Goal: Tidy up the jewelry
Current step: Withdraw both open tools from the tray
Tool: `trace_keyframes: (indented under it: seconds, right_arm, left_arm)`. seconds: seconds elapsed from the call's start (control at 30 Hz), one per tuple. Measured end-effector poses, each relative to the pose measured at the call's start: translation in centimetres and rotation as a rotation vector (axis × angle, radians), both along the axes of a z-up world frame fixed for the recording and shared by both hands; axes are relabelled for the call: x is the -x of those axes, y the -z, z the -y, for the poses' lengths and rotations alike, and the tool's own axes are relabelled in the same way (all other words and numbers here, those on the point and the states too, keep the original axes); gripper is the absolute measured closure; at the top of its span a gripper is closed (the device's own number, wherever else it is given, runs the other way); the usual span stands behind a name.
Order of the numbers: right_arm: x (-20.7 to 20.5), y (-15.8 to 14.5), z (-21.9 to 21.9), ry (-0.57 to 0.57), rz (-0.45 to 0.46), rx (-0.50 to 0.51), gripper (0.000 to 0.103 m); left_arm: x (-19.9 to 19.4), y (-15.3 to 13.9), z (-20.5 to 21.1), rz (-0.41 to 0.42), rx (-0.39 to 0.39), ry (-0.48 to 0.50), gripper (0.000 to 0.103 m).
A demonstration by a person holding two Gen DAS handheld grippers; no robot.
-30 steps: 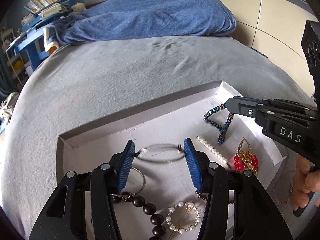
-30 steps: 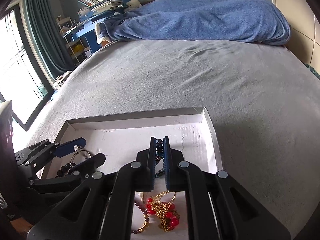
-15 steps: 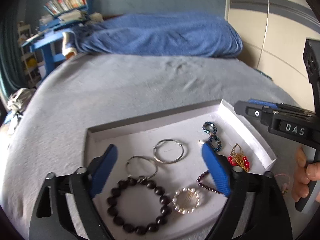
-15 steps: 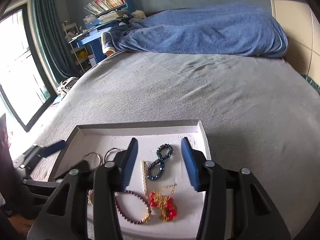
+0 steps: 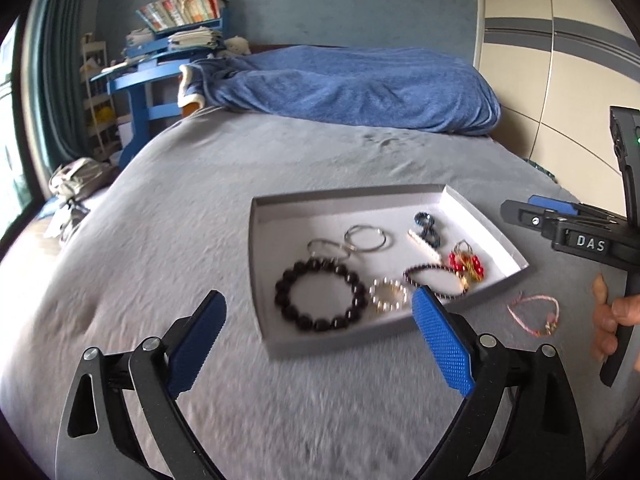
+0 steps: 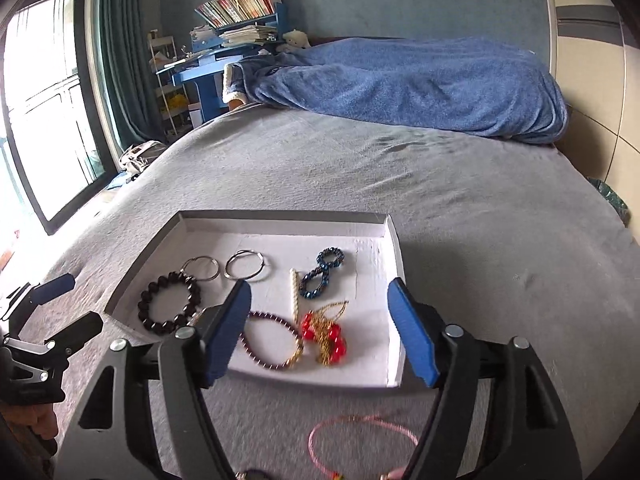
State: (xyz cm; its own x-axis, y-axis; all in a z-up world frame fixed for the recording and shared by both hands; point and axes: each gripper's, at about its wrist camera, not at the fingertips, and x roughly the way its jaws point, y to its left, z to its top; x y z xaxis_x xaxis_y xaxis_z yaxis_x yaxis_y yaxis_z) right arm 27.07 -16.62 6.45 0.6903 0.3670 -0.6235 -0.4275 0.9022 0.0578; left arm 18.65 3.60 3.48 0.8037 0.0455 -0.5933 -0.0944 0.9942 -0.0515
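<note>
A shallow white cardboard tray (image 5: 260, 264) (image 6: 394, 240) lies on the grey bed. In it lie a black bead bracelet (image 5: 320, 296) (image 6: 168, 304), two silver hoops (image 5: 366, 238) (image 6: 246, 266), a pearl bar (image 6: 294, 290), a blue beaded loop (image 5: 426, 228) (image 6: 322, 274), a purple bead bracelet (image 6: 270, 344), a pearl ring (image 5: 388, 295) and red-and-gold earrings (image 5: 466, 266) (image 6: 324, 334). A pink cord bracelet (image 5: 534, 314) (image 6: 360, 440) lies on the sheet outside the tray. My left gripper (image 5: 318, 328) hangs before the tray, jaws opening, nothing between them. My right gripper (image 6: 320, 320) hangs over the tray's near edge, jaws opening, holding nothing.
A crumpled blue blanket (image 5: 352, 88) (image 6: 420, 88) lies at the far end of the bed. A blue desk with stacked books (image 5: 160, 52) stands at the back left, a window (image 6: 44, 100) on the left. A hand (image 5: 612, 320) holds the right gripper's handle.
Both grippers have let go of their pieces, a silver hoop on the left and the blue beaded loop on the right, opened wide and drawn back and up from the tray.
</note>
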Motion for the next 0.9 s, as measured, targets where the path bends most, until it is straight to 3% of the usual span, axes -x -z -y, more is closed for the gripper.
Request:
trace_keyframes:
  seconds: [0.47,0.9]
  right_arm:
    - [7.1,-0.2,0.2,-0.032,0.053,0.031,0.023]
    - [9.6,1.2,1.6,0.006,0.040,0.063,0.020]
  left_arm:
    - [5.2,1.8,2.7,-0.038,0.022,0.072,0.009]
    - [7.1,2.8,5.0,-0.042,-0.009,0.151,0.009]
